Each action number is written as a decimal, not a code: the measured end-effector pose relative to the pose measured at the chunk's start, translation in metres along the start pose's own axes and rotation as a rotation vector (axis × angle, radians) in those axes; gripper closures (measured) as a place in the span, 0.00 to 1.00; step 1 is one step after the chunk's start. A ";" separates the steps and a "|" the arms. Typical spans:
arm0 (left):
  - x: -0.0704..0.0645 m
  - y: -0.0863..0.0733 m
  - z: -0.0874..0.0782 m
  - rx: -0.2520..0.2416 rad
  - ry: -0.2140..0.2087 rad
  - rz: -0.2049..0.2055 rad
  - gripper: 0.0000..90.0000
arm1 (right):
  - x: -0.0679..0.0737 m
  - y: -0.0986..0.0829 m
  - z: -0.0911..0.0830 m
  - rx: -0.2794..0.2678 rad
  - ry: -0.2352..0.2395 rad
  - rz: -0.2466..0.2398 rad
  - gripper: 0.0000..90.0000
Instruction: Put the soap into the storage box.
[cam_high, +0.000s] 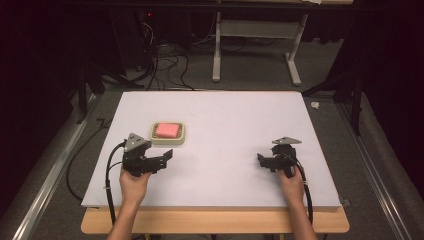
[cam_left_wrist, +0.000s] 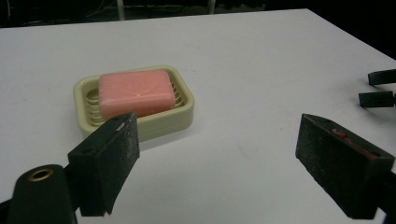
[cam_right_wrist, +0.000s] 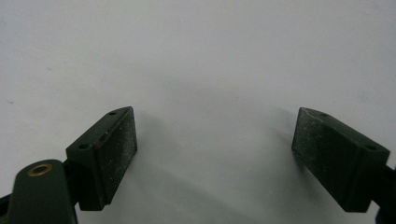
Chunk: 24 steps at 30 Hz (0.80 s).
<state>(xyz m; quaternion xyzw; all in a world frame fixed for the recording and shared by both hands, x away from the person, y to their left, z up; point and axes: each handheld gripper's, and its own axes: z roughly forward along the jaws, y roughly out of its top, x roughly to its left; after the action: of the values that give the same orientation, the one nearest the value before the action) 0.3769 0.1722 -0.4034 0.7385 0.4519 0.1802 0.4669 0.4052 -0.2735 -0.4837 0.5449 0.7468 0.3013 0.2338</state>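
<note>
A pink bar of soap (cam_high: 167, 130) lies in a cream soap dish (cam_high: 181, 137) on the left half of the white board. In the left gripper view the soap (cam_left_wrist: 135, 92) and dish (cam_left_wrist: 183, 112) sit just beyond the left jaw. My left gripper (cam_high: 167, 156) rests on the board just below the dish, open, with nothing between its jaws. My right gripper (cam_high: 262, 161) rests on the right half of the board, also open and empty. In the right gripper view its jaws stand wide apart over bare white surface.
The white board (cam_high: 225, 125) lies on a wooden table (cam_high: 215, 222). Cables trail from both grippers off the front edge. Behind the table are dark floor, loose cables and a grey desk frame (cam_high: 255, 45). My right gripper's jaws (cam_left_wrist: 380, 88) appear at the left gripper view's right edge.
</note>
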 end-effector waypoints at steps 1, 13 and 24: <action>0.000 0.000 0.000 0.000 0.000 0.000 0.16 | 0.000 0.000 0.000 0.000 0.000 0.000 0.16; -0.013 -0.004 0.014 0.034 -0.038 0.031 0.17 | 0.000 0.000 0.000 0.000 0.000 0.000 0.16; -0.016 -0.006 0.025 0.068 -0.055 0.035 0.17 | 0.000 0.000 0.000 0.001 0.000 0.001 0.16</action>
<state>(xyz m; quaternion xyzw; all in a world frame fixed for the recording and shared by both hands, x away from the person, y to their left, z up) 0.3821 0.1465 -0.4186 0.7663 0.4320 0.1526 0.4505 0.4051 -0.2734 -0.4836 0.5454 0.7466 0.3012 0.2332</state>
